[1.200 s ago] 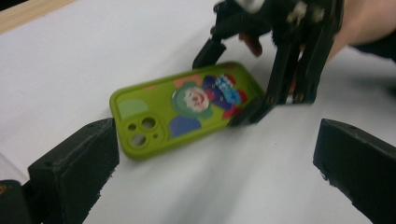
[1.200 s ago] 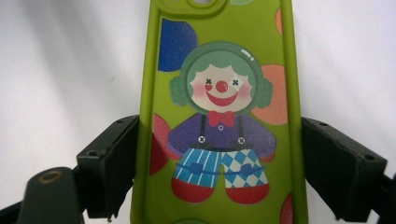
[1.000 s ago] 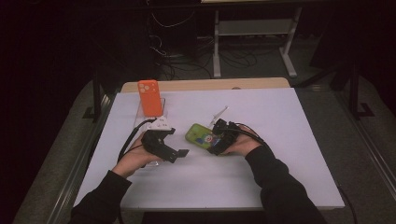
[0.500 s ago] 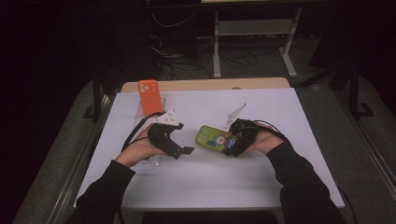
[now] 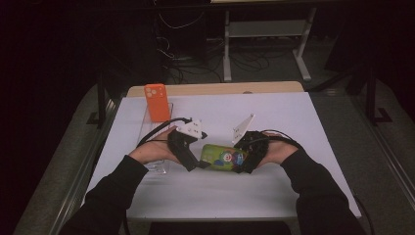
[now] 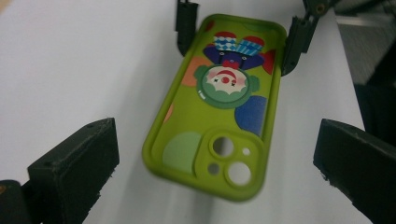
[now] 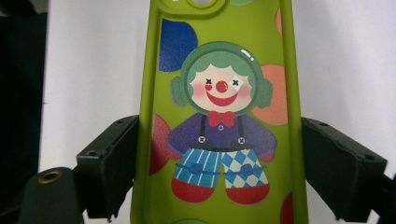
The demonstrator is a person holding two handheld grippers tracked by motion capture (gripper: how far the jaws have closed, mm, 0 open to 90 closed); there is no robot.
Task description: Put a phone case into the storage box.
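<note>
Green phone case (image 5: 222,157) sits clamped in the right gripper (image 5: 243,159), before the spread-open left gripper (image 5: 195,164).

room: dark | floor (image 5: 362,147): grey | white shelf frame (image 5: 264,29) behind white table (image 5: 293,112)

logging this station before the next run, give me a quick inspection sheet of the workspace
surface: white table, lit, dark around it
job's things: green clown phone case, held at one end by the right gripper
clutter: orange case upright on a clear stand at the far left
grippers: right shut on the green case; left gripper open, jaws either side of its camera end, not touching
cables: black cable loops from the left gripper
surroundings: white frame and floor cables behind
</note>
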